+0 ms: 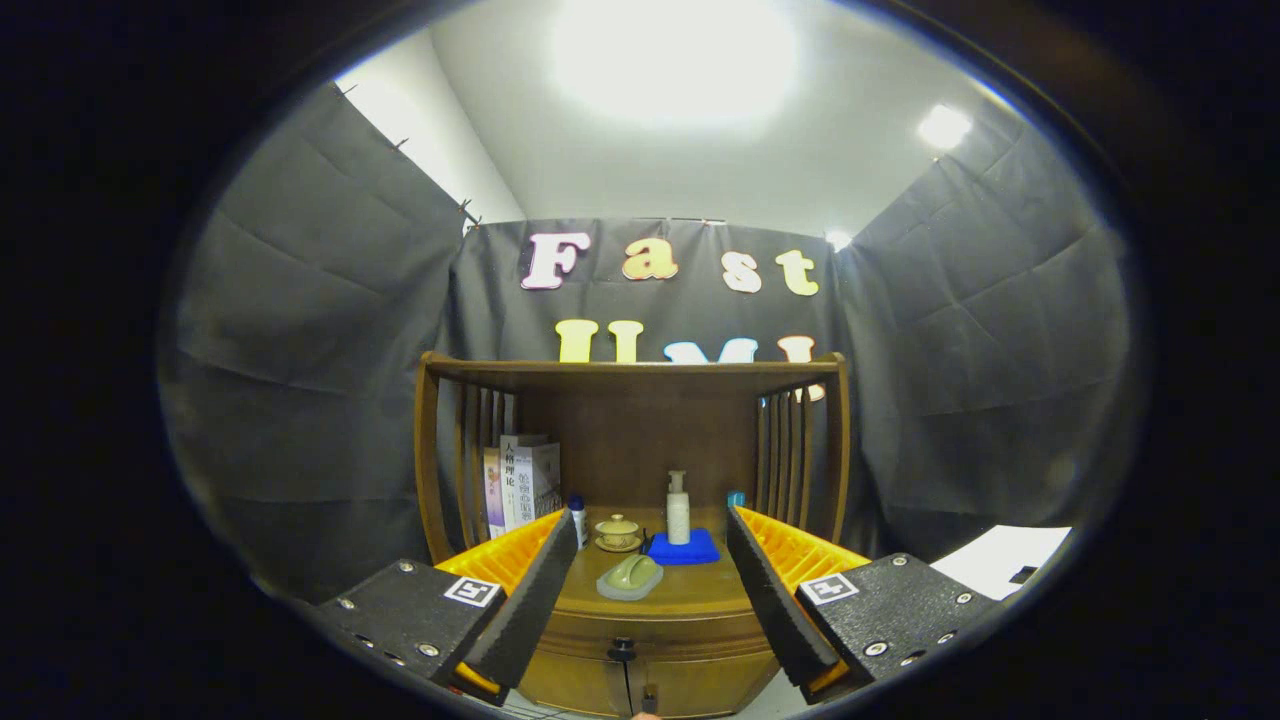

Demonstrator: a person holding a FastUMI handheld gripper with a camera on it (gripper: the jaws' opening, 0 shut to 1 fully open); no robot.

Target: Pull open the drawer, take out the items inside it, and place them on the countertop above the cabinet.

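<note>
While the gripper (650, 600) hangs before the cabinet (645, 660) — fingers spread wide, gripping nothing | drawer (650, 640) shut, its knob (622, 650) between the fingers | countertop (690, 592) — green dish (630, 577), blue pad (684, 548) with bottle (678, 508).

The handheld two-finger gripper (650, 590) has black, speckled finger mounts studded with silver screws, each bearing a small square black-and-white marker tag, with ribbed plastic sections behind rough-textured pads (530, 600).
</note>
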